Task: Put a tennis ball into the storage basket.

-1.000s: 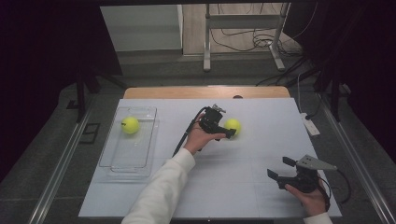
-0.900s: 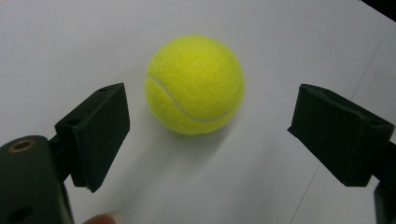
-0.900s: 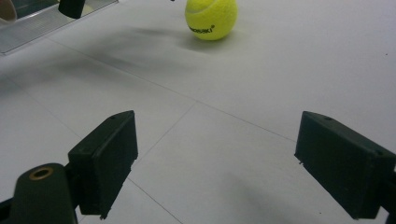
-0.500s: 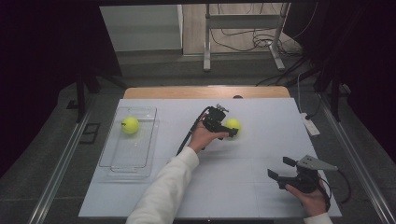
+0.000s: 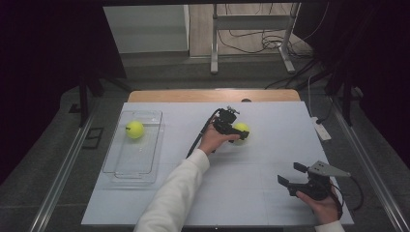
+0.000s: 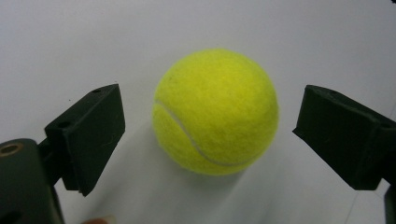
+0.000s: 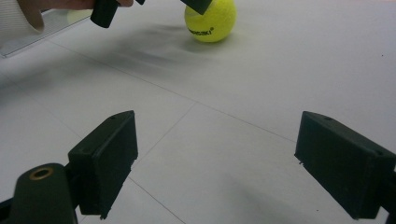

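Note:
A yellow tennis ball (image 5: 243, 127) lies on the white table near its middle. My left gripper (image 5: 237, 131) is at the ball, open, with one jaw on each side. In the left gripper view the ball (image 6: 215, 112) sits between the two black jaws with a gap on both sides, so my left gripper (image 6: 212, 126) is not touching it. A second tennis ball (image 5: 135, 129) rests in the far end of a clear plastic tray (image 5: 126, 166) at the left. My right gripper (image 5: 291, 176) is open at the front right, and in its own view my right gripper (image 7: 215, 149) holds nothing.
The right gripper view shows the ball (image 7: 210, 21) farther off with the left gripper's jaws above it. A white power strip (image 5: 320, 129) lies at the table's right edge. A wooden strip (image 5: 212, 95) borders the far edge.
My left gripper has edged slightly right, closer over the ball. The ball, the tray and my right gripper have stayed in place.

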Tool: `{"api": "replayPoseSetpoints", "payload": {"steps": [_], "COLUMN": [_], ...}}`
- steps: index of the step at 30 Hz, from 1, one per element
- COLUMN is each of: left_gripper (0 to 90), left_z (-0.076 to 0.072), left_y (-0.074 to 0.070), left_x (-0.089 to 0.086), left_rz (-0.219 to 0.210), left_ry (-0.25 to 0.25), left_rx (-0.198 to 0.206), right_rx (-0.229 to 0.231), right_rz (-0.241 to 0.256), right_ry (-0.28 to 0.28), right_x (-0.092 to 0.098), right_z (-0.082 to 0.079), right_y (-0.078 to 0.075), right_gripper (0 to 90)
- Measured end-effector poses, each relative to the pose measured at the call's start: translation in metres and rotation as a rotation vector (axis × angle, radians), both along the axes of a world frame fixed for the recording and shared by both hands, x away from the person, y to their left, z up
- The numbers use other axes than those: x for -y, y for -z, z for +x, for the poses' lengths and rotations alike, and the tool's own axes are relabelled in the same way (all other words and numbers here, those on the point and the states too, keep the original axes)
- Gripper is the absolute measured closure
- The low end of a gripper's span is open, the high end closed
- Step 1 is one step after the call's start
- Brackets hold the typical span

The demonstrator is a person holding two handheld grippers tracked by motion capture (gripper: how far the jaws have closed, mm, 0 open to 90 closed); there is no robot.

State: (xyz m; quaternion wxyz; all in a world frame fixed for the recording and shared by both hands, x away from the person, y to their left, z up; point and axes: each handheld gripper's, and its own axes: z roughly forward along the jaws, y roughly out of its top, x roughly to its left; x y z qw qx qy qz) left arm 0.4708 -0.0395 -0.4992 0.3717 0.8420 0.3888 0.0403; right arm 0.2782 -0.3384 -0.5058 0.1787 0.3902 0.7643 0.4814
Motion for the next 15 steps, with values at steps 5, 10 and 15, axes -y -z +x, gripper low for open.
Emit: {"api": "replayPoseSetpoints", "payload": {"steps": [5,10,15], "left_gripper": [8.6,8.7,12.2], "left_z": [0.0037,0.0066,0.0066], "left_y": [0.0019,0.0050,0.0056], "left_x": [0.0031,0.0069,0.0085], "left_rz": [-0.002,-0.004,0.000], "left_ry": [-0.005,-0.012,-0.005], "left_rx": [-0.003,-0.011,-0.011], "right_rx": [-0.001,-0.001,-0.002], "right_rz": [-0.002,-0.002,0.000], "right_ry": [0.002,0.004,0.005], "right_x": [0.0010,0.0009,0.0015], "right_z": [-0.0001,-0.0005,-0.0003], "right_y": [0.0001,0.0000,0.0004], "right_gripper": [13.5,13.5,13.4]}}
